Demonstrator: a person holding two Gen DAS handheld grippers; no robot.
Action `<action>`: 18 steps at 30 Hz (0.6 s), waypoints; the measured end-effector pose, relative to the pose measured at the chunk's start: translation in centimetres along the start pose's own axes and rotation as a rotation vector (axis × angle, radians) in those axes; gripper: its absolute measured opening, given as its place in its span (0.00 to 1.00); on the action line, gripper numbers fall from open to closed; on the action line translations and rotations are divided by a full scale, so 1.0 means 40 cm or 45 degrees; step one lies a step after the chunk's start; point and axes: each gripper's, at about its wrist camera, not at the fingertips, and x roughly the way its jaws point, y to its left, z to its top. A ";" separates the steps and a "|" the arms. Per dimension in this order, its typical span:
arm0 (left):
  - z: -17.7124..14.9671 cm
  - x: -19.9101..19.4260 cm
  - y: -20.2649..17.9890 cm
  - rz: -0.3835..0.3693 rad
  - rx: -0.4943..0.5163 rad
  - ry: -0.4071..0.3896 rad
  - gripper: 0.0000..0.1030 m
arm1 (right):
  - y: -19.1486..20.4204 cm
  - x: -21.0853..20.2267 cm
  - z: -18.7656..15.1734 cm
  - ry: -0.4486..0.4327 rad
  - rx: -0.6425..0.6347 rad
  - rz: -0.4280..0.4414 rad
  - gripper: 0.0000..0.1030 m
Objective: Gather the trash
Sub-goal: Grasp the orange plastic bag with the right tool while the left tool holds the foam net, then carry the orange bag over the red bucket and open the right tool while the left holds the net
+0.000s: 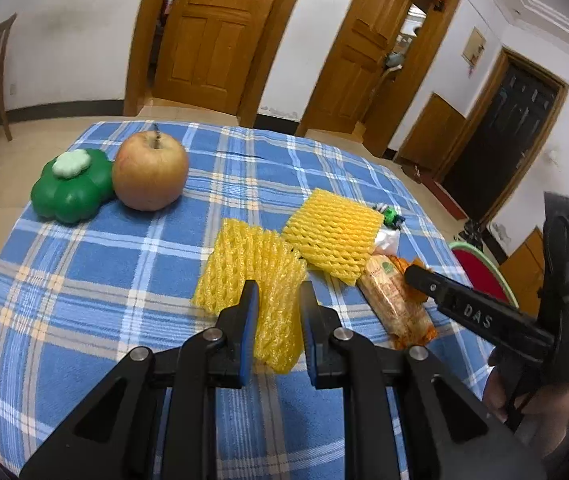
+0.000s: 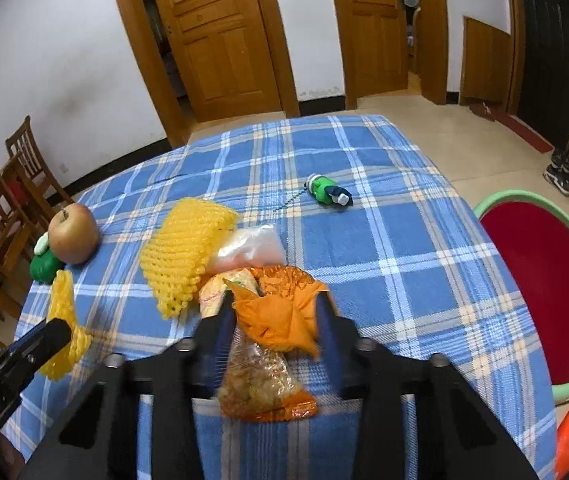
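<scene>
Nearest the cameras, the left gripper (image 1: 278,296) clasps one of two yellow foam nets (image 1: 258,280); the right gripper (image 2: 274,312) pinches an orange wrapper (image 2: 280,316) (slightly blurred). Beyond lie the second net (image 1: 332,234), one clear bag (image 2: 250,246), one apple (image 1: 150,170), one green toy (image 2: 326,190). Blue plaid cloth (image 1: 84,280), two wooden doors (image 1: 214,28), basin (image 2: 544,292) beside.

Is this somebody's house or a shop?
Most likely somebody's house, perhaps the dining room. There is a table with a blue checked tablecloth, wooden chairs by the wall, wooden room doors, and an apple on the table.
</scene>
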 end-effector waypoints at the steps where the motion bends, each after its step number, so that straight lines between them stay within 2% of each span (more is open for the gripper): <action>1: -0.001 0.003 -0.004 -0.014 0.007 0.008 0.19 | 0.000 0.000 0.000 -0.005 0.006 0.000 0.21; 3: -0.004 0.005 -0.012 -0.040 0.020 0.020 0.19 | -0.003 -0.008 -0.003 -0.026 0.025 0.004 0.14; 6: -0.008 -0.002 -0.023 -0.054 0.035 0.015 0.19 | -0.003 -0.032 -0.009 -0.053 0.038 0.007 0.11; 10: -0.013 -0.006 -0.042 -0.019 0.073 0.008 0.19 | -0.005 -0.085 -0.017 -0.091 0.043 0.027 0.11; 18: -0.023 -0.051 -0.071 -0.012 0.064 0.015 0.19 | -0.021 -0.205 -0.046 -0.165 0.074 0.102 0.11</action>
